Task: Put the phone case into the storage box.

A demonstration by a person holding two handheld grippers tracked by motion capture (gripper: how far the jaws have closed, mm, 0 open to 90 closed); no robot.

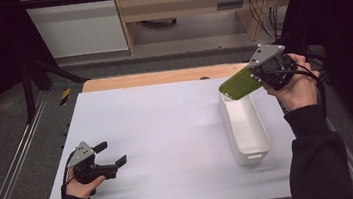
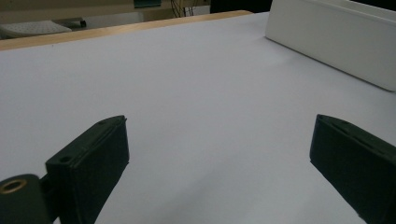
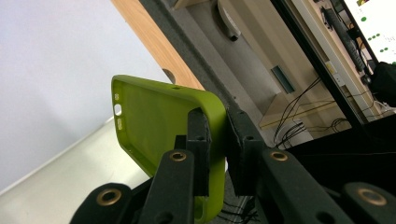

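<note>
A lime-green phone case (image 1: 239,83) hangs in the air over the far end of a long white bin (image 1: 263,142). My right gripper (image 1: 262,72) is shut on one edge of the case, its jaws clamping the case's side wall (image 3: 216,122); the hollow inner side of the case (image 3: 154,126) faces the camera in the right gripper view. My left gripper (image 1: 111,155) lies low on the white table at the near left, open, with nothing between its jaws (image 2: 219,158). The bin's side wall (image 2: 336,39) stands well beyond it to the right.
The white table sheet (image 1: 169,140) stretches between the two hands. A wooden strip (image 1: 162,77) borders its far edge, with a metal rail (image 1: 15,163) along the left. Shelves and cables (image 1: 261,19) stand behind the table.
</note>
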